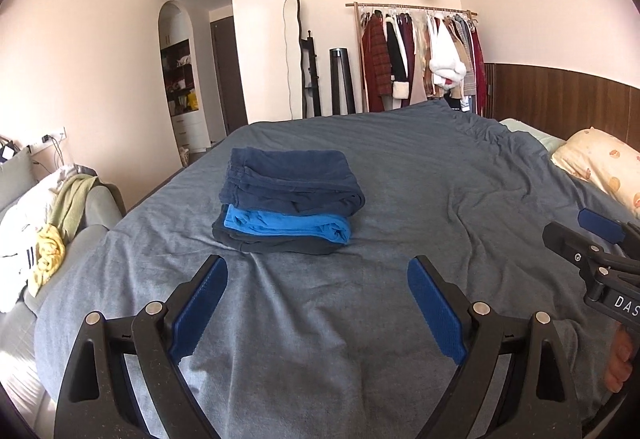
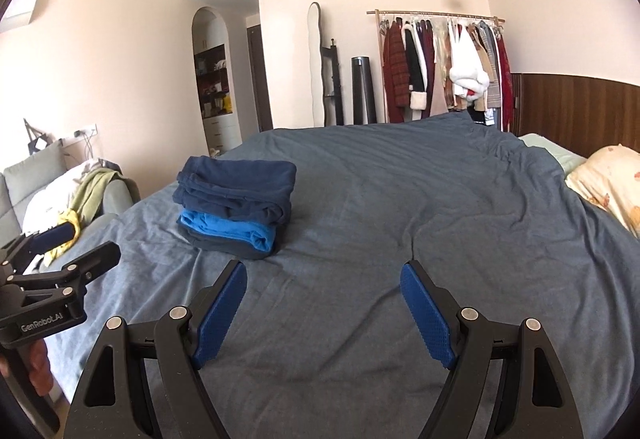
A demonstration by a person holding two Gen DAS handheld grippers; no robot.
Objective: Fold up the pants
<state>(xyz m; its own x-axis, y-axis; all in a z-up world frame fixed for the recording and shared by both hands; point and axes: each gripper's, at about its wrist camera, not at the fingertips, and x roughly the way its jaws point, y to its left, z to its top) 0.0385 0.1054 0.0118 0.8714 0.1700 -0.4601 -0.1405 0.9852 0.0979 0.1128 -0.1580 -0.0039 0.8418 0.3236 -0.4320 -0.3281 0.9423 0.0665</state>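
while both tongs [image 1: 317, 313] [image 2: 323, 313] gape wide and empty, folded pants stack [image 1: 287, 199] ahead, pillow [image 1: 600, 167] rightward

**Cloth, plastic and wood as we see them**

We see soft matt cloth in the folded pants [image 1: 290, 199] and the wrinkled grey bedspread [image 1: 420, 199]; the left gripper [image 1: 316, 303] is matt black plastic with rough blue pads [image 1: 200, 313] and shiny metal pins; the wall panelling [image 1: 560, 95] is dark wood.

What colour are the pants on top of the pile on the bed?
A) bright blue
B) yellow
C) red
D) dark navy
D: the dark navy pants lie on top of the pile, with the bright blue pair under them, on the grey-blue bed cover.
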